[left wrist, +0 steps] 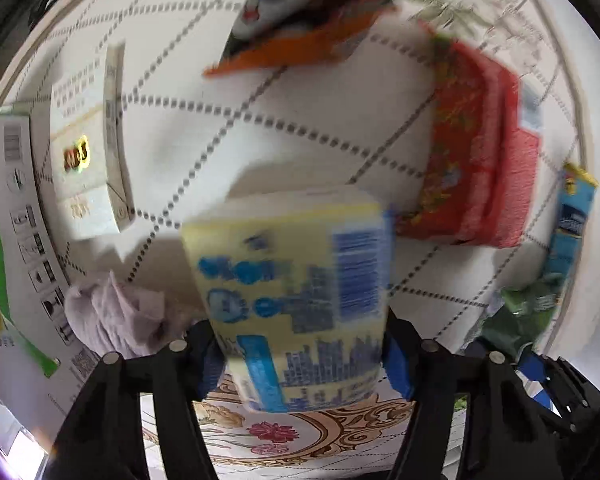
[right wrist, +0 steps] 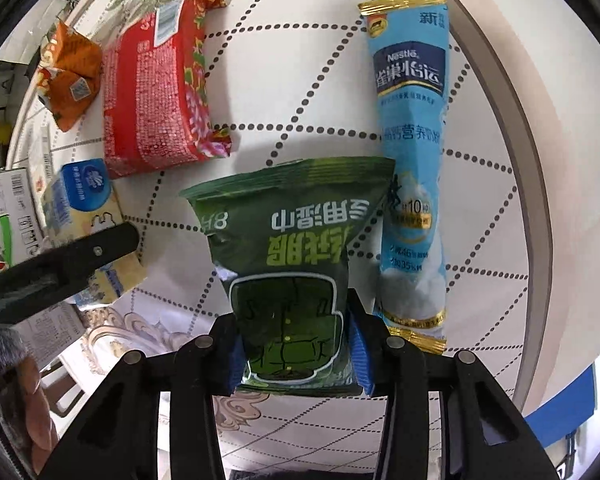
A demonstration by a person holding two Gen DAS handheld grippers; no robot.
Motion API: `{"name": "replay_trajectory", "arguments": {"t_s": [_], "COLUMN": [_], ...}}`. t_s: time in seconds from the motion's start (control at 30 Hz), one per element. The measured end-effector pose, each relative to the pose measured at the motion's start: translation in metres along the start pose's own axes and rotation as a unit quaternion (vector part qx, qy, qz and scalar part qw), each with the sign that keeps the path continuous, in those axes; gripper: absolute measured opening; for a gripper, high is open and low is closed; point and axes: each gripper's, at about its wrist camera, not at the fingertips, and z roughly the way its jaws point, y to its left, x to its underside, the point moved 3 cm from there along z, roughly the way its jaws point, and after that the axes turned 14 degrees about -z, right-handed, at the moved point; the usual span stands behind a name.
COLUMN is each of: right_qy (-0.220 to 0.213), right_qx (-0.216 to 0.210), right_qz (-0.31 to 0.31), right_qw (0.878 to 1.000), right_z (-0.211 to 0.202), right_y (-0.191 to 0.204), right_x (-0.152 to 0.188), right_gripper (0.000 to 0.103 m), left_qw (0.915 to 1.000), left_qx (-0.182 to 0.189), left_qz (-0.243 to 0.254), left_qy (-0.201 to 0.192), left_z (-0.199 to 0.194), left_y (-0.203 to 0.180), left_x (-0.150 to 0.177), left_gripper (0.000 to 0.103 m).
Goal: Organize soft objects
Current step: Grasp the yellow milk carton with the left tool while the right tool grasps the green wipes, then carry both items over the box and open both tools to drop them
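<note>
My left gripper is shut on a yellow tissue pack with blue print, held above the white tray; the view is blurred. The same pack and the left gripper's finger show at the left of the right wrist view. My right gripper is shut on a green wipes pack over the tray. On the tray lie a red tissue pack, an orange packet and a long blue Nestle sachet.
A white box lies on the tray's left part, a crumpled lilac cloth beside it. A printed cardboard box stands off the tray's left edge. A floral tablecloth lies under the tray.
</note>
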Motion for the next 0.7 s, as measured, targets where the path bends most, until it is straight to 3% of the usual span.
{"name": "replay_trajectory", "arguments": {"t_s": [0.2,0.37,0.6,0.7], "right_qy": [-0.017,-0.036,-0.095,-0.115], "right_qx": [0.032,0.008,-0.038,-0.064], "right_qz": [-0.017,-0.024,-0.088,-0.122], "right_qw": [0.999,0.999,0.991,0.984], "right_z": [0.002,-0.014,-0.078,-0.110], "right_y": [0.014,0.026,0.079,0.120], "right_x": [0.010,0.028,0.051,0.052], "right_gripper": [0.038,0.036,0.036,0.036], "left_qw": [0.9996,0.9968,0.9800,0.9713], "left_qx": [0.000,0.039,0.126,0.149], "left_qz": [0.002,0.000,-0.028,-0.052], "left_qy": [-0.029,-0.069,-0.152,-0.178], "left_z": [-0.010,-0.047,-0.137,-0.182], "left_y": [0.005,0.017,0.075,0.109], "left_x": [0.026,0.057,0.121,0.112], "left_gripper": [0.060,0.060,0.060,0.060]}}
